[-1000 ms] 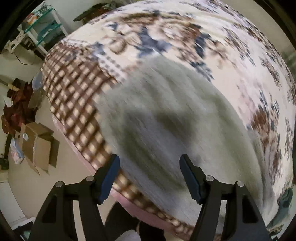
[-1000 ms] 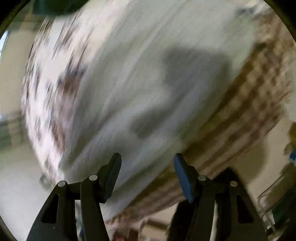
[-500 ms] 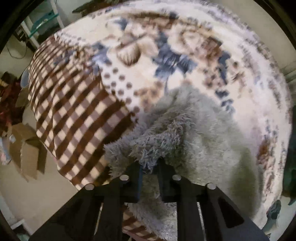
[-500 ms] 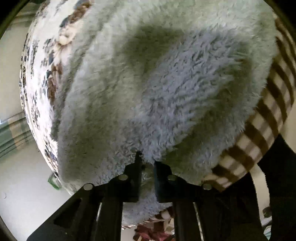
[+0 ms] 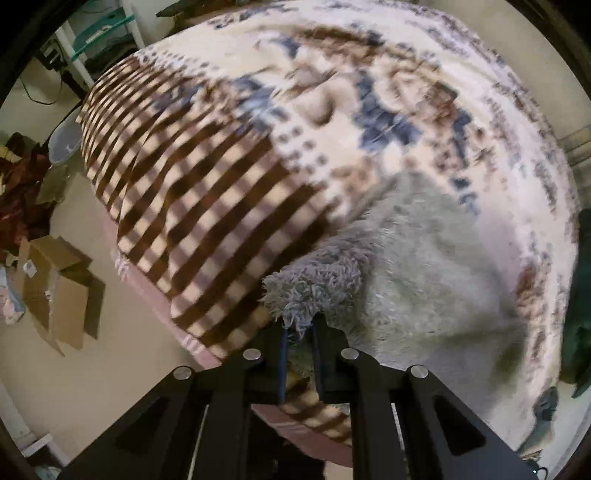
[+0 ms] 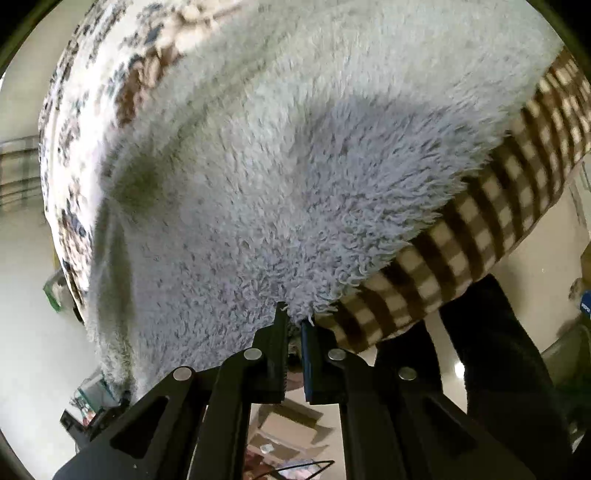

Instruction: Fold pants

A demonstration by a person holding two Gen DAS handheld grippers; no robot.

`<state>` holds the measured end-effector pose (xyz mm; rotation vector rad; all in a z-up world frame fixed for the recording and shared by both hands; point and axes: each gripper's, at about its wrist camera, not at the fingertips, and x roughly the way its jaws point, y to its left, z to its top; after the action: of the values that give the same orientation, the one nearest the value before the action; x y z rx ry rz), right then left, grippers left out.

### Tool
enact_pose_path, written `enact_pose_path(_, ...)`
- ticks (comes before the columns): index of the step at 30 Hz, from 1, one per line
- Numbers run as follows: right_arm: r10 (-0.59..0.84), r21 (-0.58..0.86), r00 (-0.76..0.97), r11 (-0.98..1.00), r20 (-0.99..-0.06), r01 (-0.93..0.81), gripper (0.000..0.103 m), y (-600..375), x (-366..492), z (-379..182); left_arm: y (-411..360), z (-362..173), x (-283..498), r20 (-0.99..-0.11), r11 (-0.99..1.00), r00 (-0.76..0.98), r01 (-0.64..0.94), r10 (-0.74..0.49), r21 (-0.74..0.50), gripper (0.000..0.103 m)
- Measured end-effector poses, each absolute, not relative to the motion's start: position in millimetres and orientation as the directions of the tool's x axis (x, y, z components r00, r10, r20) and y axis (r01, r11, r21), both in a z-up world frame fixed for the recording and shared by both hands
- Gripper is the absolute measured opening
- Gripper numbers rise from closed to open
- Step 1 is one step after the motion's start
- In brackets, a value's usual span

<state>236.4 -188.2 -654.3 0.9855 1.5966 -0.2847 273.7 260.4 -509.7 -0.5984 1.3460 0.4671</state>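
Note:
Fluffy grey pants (image 5: 417, 266) lie on a bed covered by a patterned blanket (image 5: 332, 92). My left gripper (image 5: 300, 326) is shut on a raised fold of the pants' edge near the checked border. In the right wrist view the same grey pants (image 6: 295, 166) fill most of the frame, and my right gripper (image 6: 293, 319) is shut on their near edge beside the checked border (image 6: 480, 214). Both pinch points are lifted slightly off the blanket.
Cardboard boxes (image 5: 55, 280) and a heap of clothes (image 5: 18, 173) lie on the floor left of the bed. A teal shelf unit (image 5: 99, 33) stands at the back left. A person's dark trouser legs (image 6: 487, 354) stand by the bed edge.
Both grippers went from wide open above the pants to shut on the pants' edge. The left one has since carried its fold sideways across the bed.

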Motion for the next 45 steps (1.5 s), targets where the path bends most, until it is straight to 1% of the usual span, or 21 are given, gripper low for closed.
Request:
enact_pose_path(2, 0.439, 0.308, 0.013, 0.61, -0.898, 0.73, 0.008, -187, 230, -668, 262, -525, 274, -0.99, 0.764, 0.134, -0.633, -0.049, -0.124, 0.013)
enact_pose_path(5, 0.499, 0.318, -0.02, 0.583, -0.866, 0.748, 0.018, -184, 234, -684, 260, -521, 275, -0.988, 0.76, 0.139, -0.635, -0.064, -0.139, 0.013)
enact_pose_path(6, 0.52, 0.331, -0.021, 0.574, -0.854, 0.749, 0.032, -184, 240, -687, 256, -511, 275, -0.985, 0.764, 0.162, -0.628, -0.054, -0.145, 0.017)
enact_pose_path(7, 0.551, 0.359, -0.015, 0.563, -0.834, 0.744, 0.05, -186, 238, -686, 252, -503, 277, -0.984, 0.777, 0.172, -0.613, -0.043, -0.141, 0.022)
enact_pose_path(8, 0.56, 0.375, -0.01, 0.566, -0.828, 0.734, 0.055, -190, 236, -680, 248, -497, 278, -0.984, 0.793, 0.178, -0.596, -0.025, -0.128, 0.035)
enact_pose_path(9, 0.562, 0.392, 0.002, 0.573, -0.827, 0.72, 0.056, -194, 235, -673, 240, -485, 281, -0.982, 0.816, 0.19, -0.57, 0.016, -0.097, 0.053)
enact_pose_path(11, 0.563, 0.414, 0.007, 0.598, -0.826, 0.686, 0.06, -206, 232, -658, 228, -469, 287, -0.976, 0.841, 0.206, -0.539, 0.068, -0.055, 0.072)
enact_pose_path(17, 0.505, 0.437, 0.103, 0.607, -0.857, 0.663, 0.064, -282, 235, -614, 156, -424, 300, -0.955, 0.904, 0.251, -0.426, 0.156, 0.036, 0.073)
enact_pose_path(19, 0.443, 0.418, 0.162, 0.575, -0.882, 0.703, 0.065, -333, 235, -604, 130, -418, 304, -0.956, 0.919, 0.253, -0.392, 0.146, 0.036, 0.073)
enact_pose_path(23, 0.247, 0.342, 0.25, 0.477, -0.936, 0.81, 0.065, -459, 218, -594, 68, -425, 317, -0.97, 0.951, 0.23, -0.308, 0.079, 0.004, 0.073)
enact_pose_path(25, 0.145, 0.31, 0.274, 0.404, -0.951, 0.861, 0.065, -527, 205, -598, 21, -436, 322, -0.975, 0.968, 0.217, -0.25, 0.049, -0.007, 0.073)
enact_pose_path(28, 0.078, 0.296, 0.286, 0.306, -0.955, 0.905, 0.065, -607, 194, -619, -50, -458, 324, -0.983, 0.985, 0.183, -0.171, 0.016, -0.016, 0.073)
enact_pose_path(30, 0.08, 0.31, 0.3, 0.247, -0.951, 0.918, 0.063, -640, 189, -639, -93, -474, 323, -0.988, 0.992, 0.155, -0.121, -0.007, -0.026, 0.073)
enact_pose_path(32, 0.123, 0.34, 0.321, 0.184, -0.939, 0.922, 0.046, -658, 185, -664, -139, -496, 320, -0.993, 0.998, 0.117, -0.062, -0.002, -0.01, 0.073)
enact_pose_path(33, 0.142, 0.35, 0.329, 0.163, -0.934, 0.923, 0.017, -659, 188, -674, -156, -503, 318, -0.994, 0.999, 0.105, -0.035, -0.003, -0.007, 0.073)
enact_pose_path(34, 0.154, 0.352, 0.332, 0.136, -0.931, 0.926, 0.003, -663, 185, -683, -176, -513, 317, -0.996, 1.0, 0.086, 0.001, 0.005, 0.005, 0.073)
enact_pose_path(37, 0.098, 0.361, 0.35, 0.146, -0.932, 0.921, 0.0, -666, 181, -680, -214, -525, 311, -0.998, 0.996, 0.058, 0.08, 0.019, 0.023, 0.073)
enact_pose_path(40, 0.092, 0.397, 0.387, 0.154, -0.918, 0.905, 0.0, -667, 166, -659, -241, -528, 308, -0.999, 0.989, 0.049, 0.144, 0.018, 0.025, 0.073)
enact_pose_path(42, 0.121, 0.419, 0.405, 0.135, -0.906, 0.898, 0.0, -669, 158, -651, -250, -530, 306, -0.999, 0.985, 0.038, 0.169, 0.029, 0.035, 0.073)
enact_pose_path(44, 0.205, 0.461, 0.433, 0.112, -0.878, 0.88, 0.0, -674, 152, -657, -255, -531, 305, -0.999, 0.983, 0.037, 0.178, 0.033, 0.039, 0.073)
enact_pose_path(45, 0.197, 0.453, 0.427, 0.118, -0.883, 0.883, 0.0, -673, 153, -658, -257, -531, 305, -0.999, 0.983, 0.033, 0.18, 0.041, 0.046, 0.073)
